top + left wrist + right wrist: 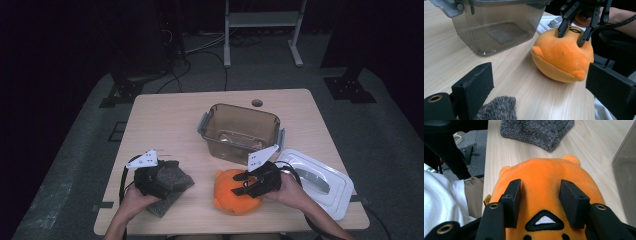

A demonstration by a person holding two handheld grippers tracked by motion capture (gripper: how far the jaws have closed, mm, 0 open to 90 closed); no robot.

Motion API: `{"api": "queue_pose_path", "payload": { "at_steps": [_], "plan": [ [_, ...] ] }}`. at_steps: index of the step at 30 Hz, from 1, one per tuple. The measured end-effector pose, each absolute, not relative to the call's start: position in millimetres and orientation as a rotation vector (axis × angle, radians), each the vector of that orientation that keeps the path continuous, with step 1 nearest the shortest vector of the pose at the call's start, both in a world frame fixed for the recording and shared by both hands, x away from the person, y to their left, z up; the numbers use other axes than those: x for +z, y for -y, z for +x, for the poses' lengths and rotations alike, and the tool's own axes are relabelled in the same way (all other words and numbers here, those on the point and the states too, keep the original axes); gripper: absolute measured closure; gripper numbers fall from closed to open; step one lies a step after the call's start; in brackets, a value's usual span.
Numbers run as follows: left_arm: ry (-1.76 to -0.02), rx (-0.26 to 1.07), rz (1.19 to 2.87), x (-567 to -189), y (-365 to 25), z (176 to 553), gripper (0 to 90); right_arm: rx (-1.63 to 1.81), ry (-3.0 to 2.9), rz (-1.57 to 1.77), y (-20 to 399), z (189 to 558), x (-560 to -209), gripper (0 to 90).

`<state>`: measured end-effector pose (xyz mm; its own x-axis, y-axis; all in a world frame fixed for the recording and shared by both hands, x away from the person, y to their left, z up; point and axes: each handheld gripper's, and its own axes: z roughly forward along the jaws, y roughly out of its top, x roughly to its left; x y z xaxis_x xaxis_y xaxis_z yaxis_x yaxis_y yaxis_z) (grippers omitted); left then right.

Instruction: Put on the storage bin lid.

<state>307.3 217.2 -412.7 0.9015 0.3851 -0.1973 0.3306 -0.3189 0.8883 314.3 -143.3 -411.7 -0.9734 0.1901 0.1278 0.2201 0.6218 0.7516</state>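
An orange plush toy lies near the table's front edge. My right gripper comes down on its top, and both pads sink into the fabric and pinch a ridge of it. A grey knitted cloth lies at the front left. My left gripper rests over it, pointing at the toy. Its jaws stand wide apart, with only a corner of the cloth low between them and neither pad touching it.
A clear smoky plastic container stands open and empty in the middle of the wooden table. Its white lid lies at the front right, behind my right hand. A cable hole sits near the far edge.
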Motion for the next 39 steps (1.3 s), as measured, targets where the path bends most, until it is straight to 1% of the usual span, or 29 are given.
{"api": "queue_pose_path", "payload": {
  "at_steps": [7,12,21,30,39],
  "plan": [
    [-0.523,0.062,1.929,-412.5,-215.9,307.7,6.8,-1.301,2.754,-0.370,144.3,315.1,-416.8,51.9],
    [-0.529,0.060,1.933,-414.0,-216.4,307.0,6.8,-1.277,2.765,-0.399,144.8,315.1,-418.9,62.0],
    [-0.536,0.069,1.931,-413.9,-215.5,306.1,6.8,-1.252,2.802,-0.366,137.6,312.7,-410.8,73.6],
    [-0.547,0.083,1.919,-412.7,-220.3,305.7,6.8,-1.265,2.826,-0.348,131.8,307.6,-397.1,74.5],
    [-0.554,0.083,1.917,-412.0,-224.6,305.2,6.8,-1.312,2.809,-0.361,135.3,306.5,-385.5,74.9]
  ]
}}
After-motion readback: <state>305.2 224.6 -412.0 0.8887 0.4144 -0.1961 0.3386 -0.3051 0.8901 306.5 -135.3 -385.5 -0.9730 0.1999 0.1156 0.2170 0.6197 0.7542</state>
